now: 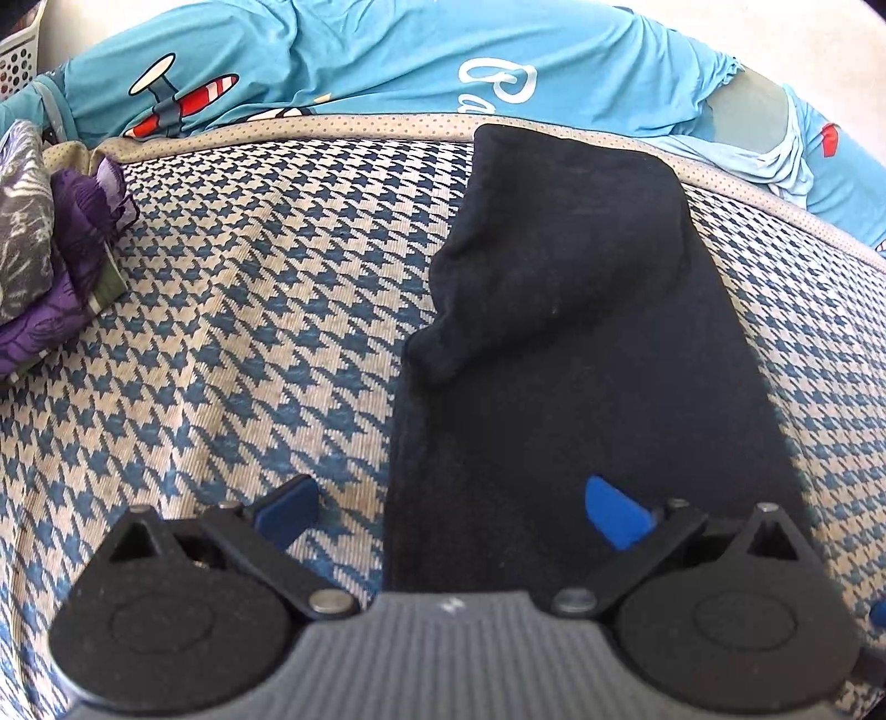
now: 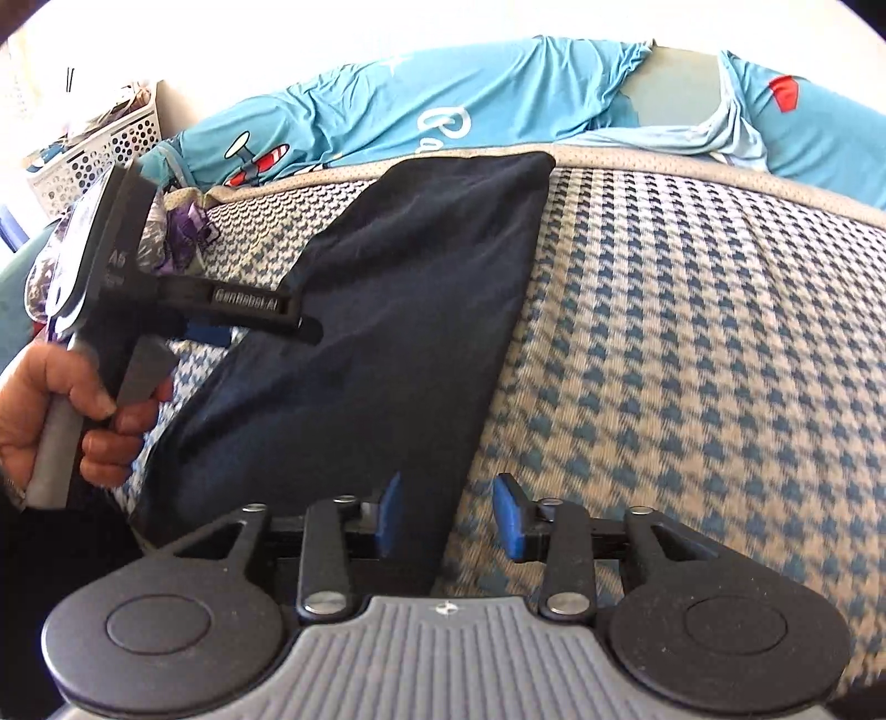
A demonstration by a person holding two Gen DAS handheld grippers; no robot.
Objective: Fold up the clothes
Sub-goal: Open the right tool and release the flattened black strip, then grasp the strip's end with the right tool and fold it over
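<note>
Both grippers, left [image 1: 451, 507] & right [image 2: 454, 515], fingers spread over near hem of long dark garment [image 1: 581, 332]; loose upper flap may slip w/ uneven pinch.

Right of the folded dark garment [image 2: 387, 310], the houndstooth cover [image 2: 692, 343] lies bare to its far edge. Left of it, a narrower open strip ends at a purple clothes pile [image 1: 50, 266]. The blue sheet [image 1: 387, 50] bunches along the far edge.
</note>
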